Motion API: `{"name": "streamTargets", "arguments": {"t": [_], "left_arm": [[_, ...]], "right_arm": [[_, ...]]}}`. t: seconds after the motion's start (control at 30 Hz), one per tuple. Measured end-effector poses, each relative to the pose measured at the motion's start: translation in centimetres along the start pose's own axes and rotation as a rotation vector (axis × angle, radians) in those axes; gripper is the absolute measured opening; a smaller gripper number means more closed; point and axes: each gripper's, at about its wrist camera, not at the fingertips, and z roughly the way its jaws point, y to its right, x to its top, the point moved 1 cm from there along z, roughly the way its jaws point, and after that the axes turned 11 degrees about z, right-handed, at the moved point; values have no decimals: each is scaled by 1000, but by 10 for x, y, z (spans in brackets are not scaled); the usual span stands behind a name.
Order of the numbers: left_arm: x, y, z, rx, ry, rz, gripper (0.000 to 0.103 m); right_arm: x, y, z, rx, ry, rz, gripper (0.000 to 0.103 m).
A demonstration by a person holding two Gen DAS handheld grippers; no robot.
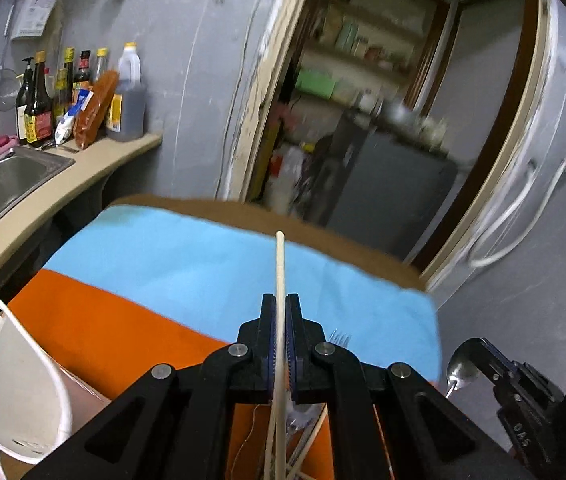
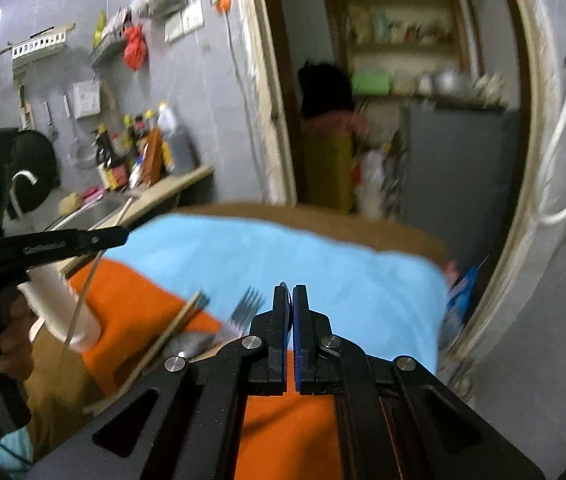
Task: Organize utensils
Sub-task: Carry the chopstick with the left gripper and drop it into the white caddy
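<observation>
My left gripper (image 1: 281, 300) is shut on a pale wooden chopstick (image 1: 279, 264) that sticks up and forward above the blue cloth (image 1: 203, 264). The same chopstick (image 2: 79, 304) hangs from the left gripper (image 2: 119, 236) in the right wrist view. My right gripper (image 2: 292, 294) is shut on a metal spoon, whose bowl (image 1: 461, 364) shows in the left wrist view. A fork (image 2: 247, 304) and another chopstick (image 2: 171, 332) lie on the orange cloth (image 2: 131, 300). More chopsticks (image 1: 303, 452) lie under the left gripper. A white utensil holder (image 1: 11, 380) stands at the left.
A counter with a steel sink (image 1: 7, 176) and several sauce bottles (image 1: 79, 96) runs along the left. A doorway (image 1: 363, 100) with shelves lies ahead. A person (image 2: 329, 132) stands in the doorway.
</observation>
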Motion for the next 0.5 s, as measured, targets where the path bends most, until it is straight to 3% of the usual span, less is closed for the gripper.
{"name": "streamTargets", "arguments": {"t": [0.2,0.37,0.5], "left_arm": [[18,-35,-38,-55,103,-53,5],[36,-78,-70,-66,159,-77,5],[48,-125,-92,-30,185,-73,5]], "right_arm": [[30,-47,-51,-129,174,-19,2],[41,-113,-77,-104,261,-10,2],[41,-164,-79,-60,312,-3,2]]}}
